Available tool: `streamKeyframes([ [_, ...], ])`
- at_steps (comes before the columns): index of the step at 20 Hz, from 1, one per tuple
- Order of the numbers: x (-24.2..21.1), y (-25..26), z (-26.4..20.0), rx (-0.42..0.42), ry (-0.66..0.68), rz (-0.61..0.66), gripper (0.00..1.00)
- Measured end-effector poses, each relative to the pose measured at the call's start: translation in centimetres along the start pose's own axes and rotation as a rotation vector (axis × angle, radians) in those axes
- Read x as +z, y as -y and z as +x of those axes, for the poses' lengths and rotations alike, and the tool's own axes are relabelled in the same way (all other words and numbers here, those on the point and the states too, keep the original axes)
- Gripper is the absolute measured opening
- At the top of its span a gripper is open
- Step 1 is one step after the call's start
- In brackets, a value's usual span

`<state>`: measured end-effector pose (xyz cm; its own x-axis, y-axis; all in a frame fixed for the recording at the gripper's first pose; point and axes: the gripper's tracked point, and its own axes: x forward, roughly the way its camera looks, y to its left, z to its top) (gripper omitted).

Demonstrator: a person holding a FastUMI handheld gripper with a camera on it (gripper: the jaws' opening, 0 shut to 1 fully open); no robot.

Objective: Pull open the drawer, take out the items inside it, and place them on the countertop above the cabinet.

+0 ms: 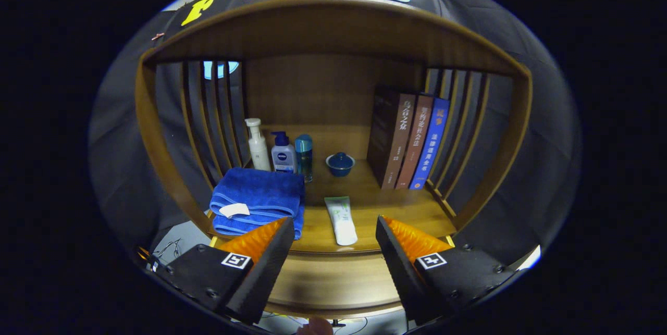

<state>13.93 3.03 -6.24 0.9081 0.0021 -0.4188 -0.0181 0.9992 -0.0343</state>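
Wooden desk (396, 210) ahead of me; my fingers (333, 231) spread wide, grasping nothing, a white tube (341, 220) lying just beyond them beside the blue towel (258, 197).

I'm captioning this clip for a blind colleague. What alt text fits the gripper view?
The gripper, jaws open and holding nothing, faces a wooden cabinet shelf. A white tube lies just ahead between the jaws, a folded blue towel beside it. Behind stand three bottles, a small blue lidded bowl and three upright books.
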Motion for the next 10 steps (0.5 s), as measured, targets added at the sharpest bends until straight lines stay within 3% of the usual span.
streamKeyframes([
  [5, -0.3, 0.6, -6.2, 0.002, 0.242, 0.025, 0.99],
  [10, -3.3, 1.2, -10.9, -0.002, 0.422, 0.033, 0.99],
])
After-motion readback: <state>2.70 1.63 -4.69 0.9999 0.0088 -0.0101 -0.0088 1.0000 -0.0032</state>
